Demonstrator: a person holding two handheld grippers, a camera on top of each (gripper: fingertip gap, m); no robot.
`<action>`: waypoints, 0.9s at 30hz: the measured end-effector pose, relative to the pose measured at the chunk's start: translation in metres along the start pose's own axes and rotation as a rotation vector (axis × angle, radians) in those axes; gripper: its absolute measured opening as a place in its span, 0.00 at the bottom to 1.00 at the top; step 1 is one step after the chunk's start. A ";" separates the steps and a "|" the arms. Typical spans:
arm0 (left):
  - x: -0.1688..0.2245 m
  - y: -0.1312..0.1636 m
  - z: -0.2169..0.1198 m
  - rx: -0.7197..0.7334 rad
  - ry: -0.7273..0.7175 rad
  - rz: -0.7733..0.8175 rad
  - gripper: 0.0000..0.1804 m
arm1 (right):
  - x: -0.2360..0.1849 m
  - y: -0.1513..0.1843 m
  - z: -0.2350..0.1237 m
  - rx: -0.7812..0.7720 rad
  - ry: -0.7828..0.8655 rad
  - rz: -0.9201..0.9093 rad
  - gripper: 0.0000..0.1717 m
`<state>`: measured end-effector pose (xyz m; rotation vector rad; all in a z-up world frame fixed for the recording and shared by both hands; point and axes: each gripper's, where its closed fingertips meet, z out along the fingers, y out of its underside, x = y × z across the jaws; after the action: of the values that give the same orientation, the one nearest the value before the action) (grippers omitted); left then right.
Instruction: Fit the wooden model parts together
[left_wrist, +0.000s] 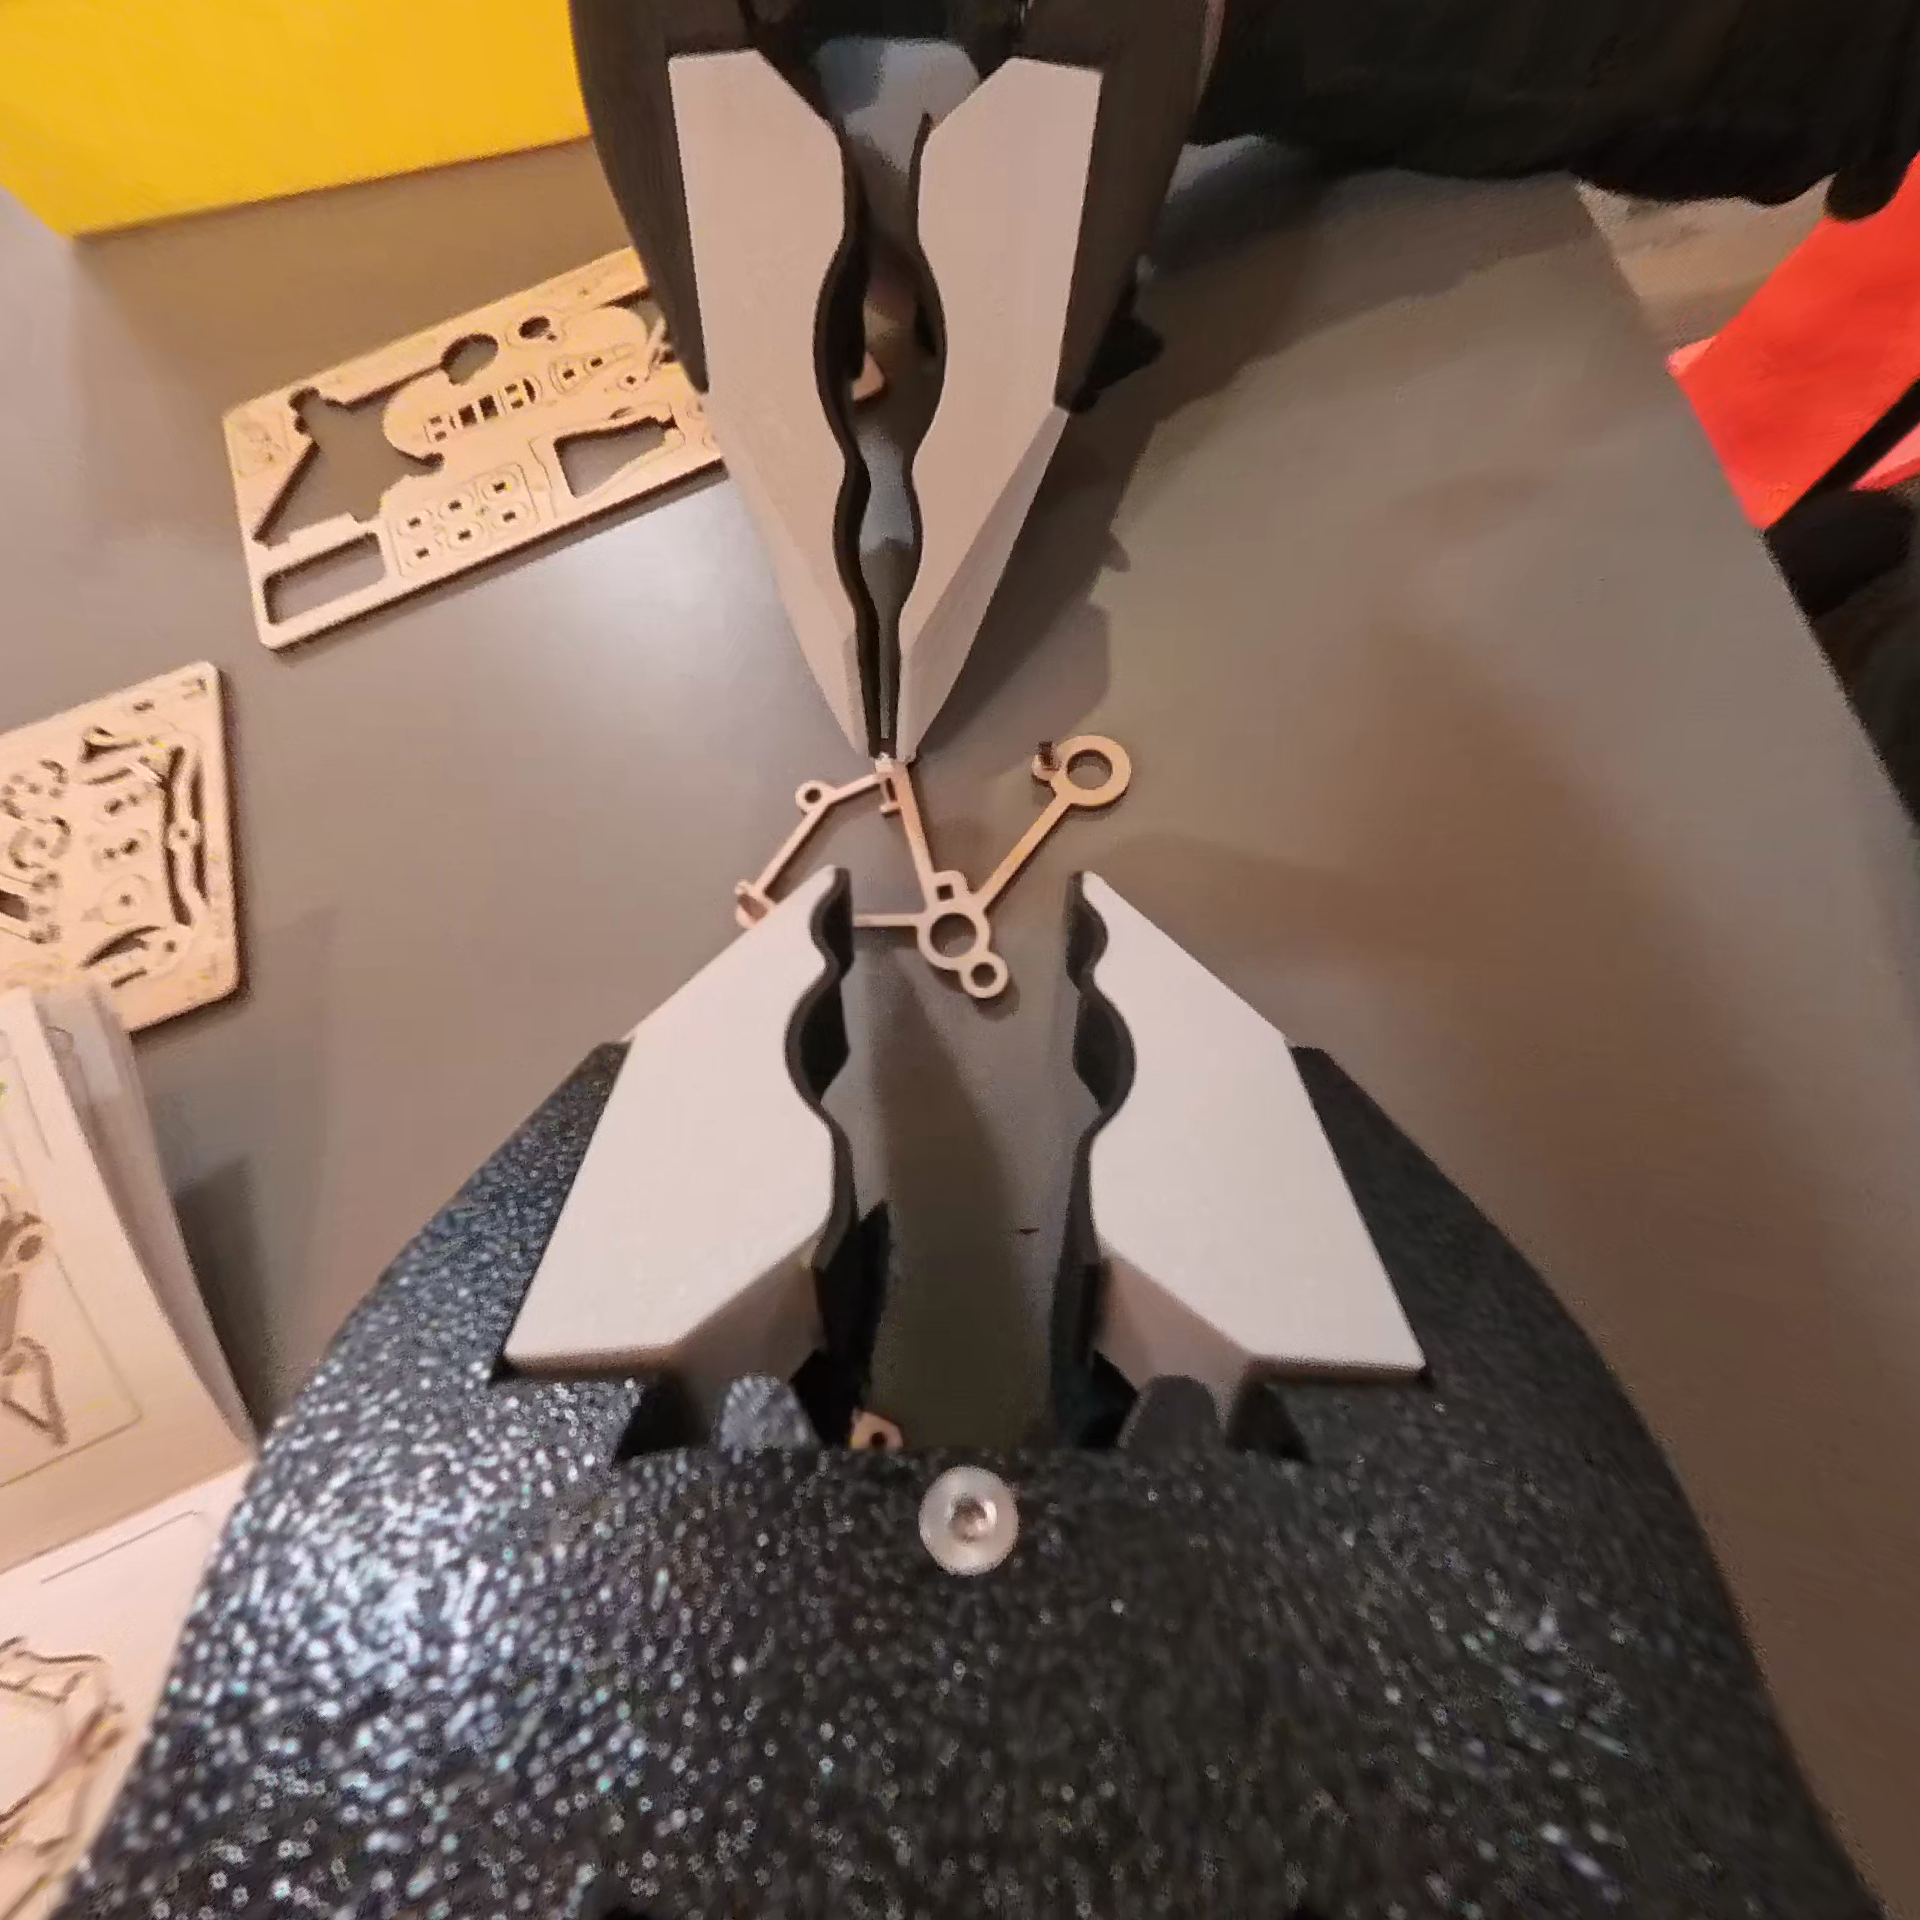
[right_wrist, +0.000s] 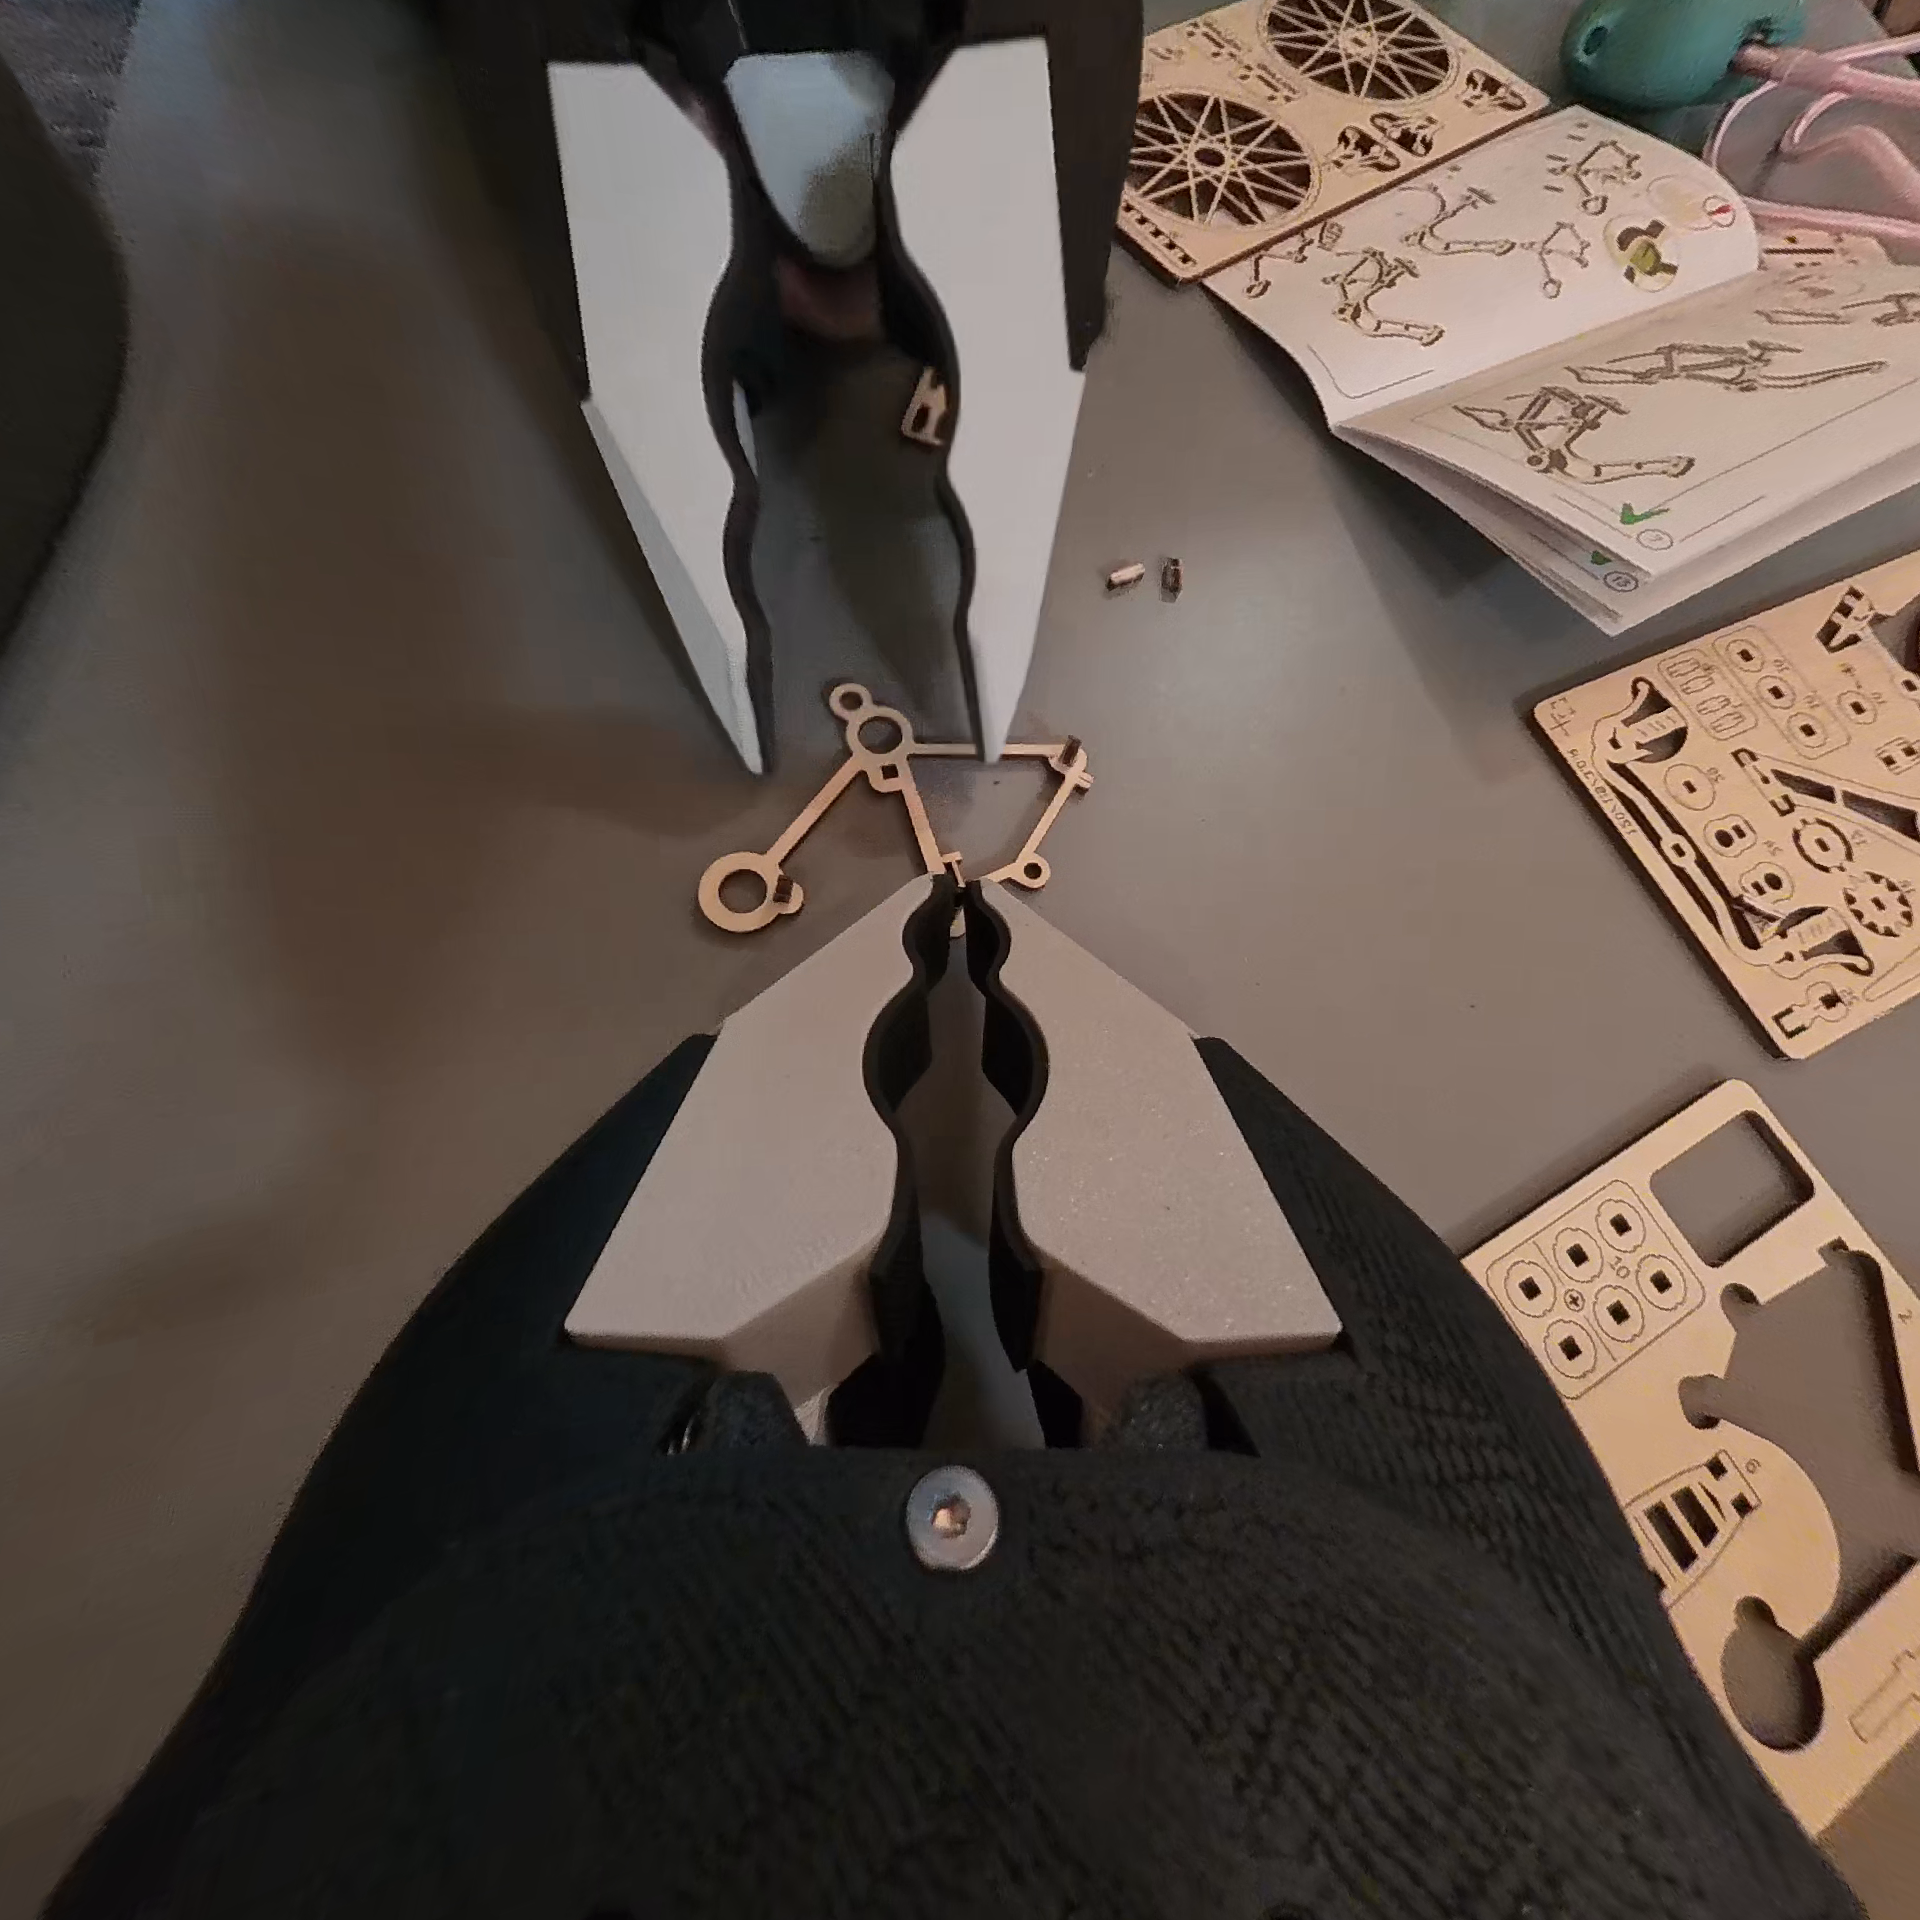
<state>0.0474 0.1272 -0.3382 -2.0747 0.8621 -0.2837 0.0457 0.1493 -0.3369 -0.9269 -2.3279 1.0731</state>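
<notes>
Wooden frame piece (left_wrist: 940, 878), a thin laser-cut lattice of narrow struts joined at ringed nodes, lying flat on the grey table (left_wrist: 1351, 727) between the two grippers. Judged from its slender bars, it is very light and stiff in its plane but brittle; the struts would probably snap under twisting or a hard squeeze, so the safer holds are the ringed nodes or the small tabs at the corners. The right gripper (right_wrist: 956, 902) is closed down to its tips on a small tab at the frame's near corner, its pads meeting on that thin edge. The left gripper (left_wrist: 961, 899) stands wide open above the ringed hub of the frame, holding nothing; one fingertip (right_wrist: 997, 774) rests over a strut. Two tiny loose pegs (right_wrist: 1143, 574) lie apart on the table. No containers are present; remaining parts sit in flat punched sheets (right_wrist: 1745, 831), several with empty cut-outs, beside an open instruction booklet (right_wrist: 1558, 343). A wheel sheet (right_wrist: 1247, 125) lies farther off.
</notes>
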 end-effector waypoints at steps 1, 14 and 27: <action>-0.001 0.000 0.000 -0.003 -0.010 0.027 0.21 | 0.000 0.000 0.000 -0.001 -0.001 0.003 0.01; 0.001 0.001 0.006 -0.032 0.142 -0.013 0.15 | 0.000 0.000 0.000 0.002 -0.005 -0.003 0.01; 0.002 0.001 0.005 -0.021 0.102 -0.067 0.08 | -0.001 0.000 -0.001 0.005 -0.026 0.034 0.01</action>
<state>0.0508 0.1285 -0.3428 -2.1265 0.8607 -0.4215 0.0467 0.1493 -0.3365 -0.9594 -2.3376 1.1102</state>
